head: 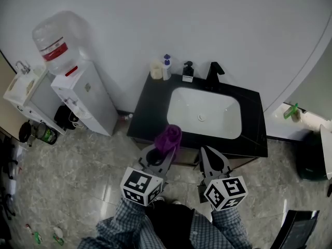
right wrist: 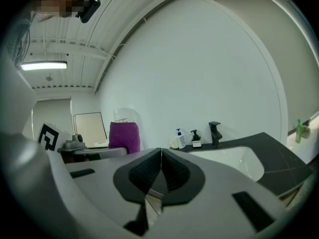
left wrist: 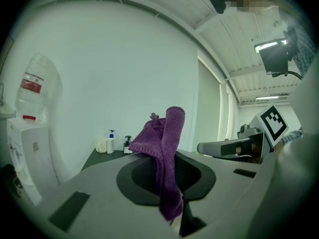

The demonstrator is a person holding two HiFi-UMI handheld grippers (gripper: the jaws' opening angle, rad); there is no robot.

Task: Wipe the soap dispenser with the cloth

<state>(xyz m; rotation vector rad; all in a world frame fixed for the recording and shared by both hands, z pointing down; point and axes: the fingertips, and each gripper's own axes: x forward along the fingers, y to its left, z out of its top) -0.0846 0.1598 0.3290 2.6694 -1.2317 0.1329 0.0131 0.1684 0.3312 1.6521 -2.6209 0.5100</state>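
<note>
The left gripper point(head: 160, 154) is clamped on the purple knitted cloth point(left wrist: 168, 142), whose folds stand proud of the jaws as a wiping pad. The right gripper point(right wrist: 160, 167) is closed and empty (likely spare for steadying). The small black-pump soap dispenser point(head: 188, 71) stands at the black vanity's point(head: 149, 113) back edge, well apart from both.

Ahead of you: sink point(head: 205, 113) set in tabletop point(head: 148, 108). Behind sink, at wall: tap point(head: 213, 72). Just left of tap: soap dispenser point(head: 188, 71). Further left: pump bottle point(head: 166, 66), then cup-like thing point(head: 155, 69) touching it, at back left corner. Left of tabletop, on floor: water cooler point(head: 85, 95), big bottle point(head: 54, 41) on top. Your left gripper point(head: 166, 148) at tabletop's front edge, cloth point(head: 169, 137) between its fingers, standing up above them. Your right gripper point(head: 205, 150) beside it on right, before sink, fingers together.
</note>
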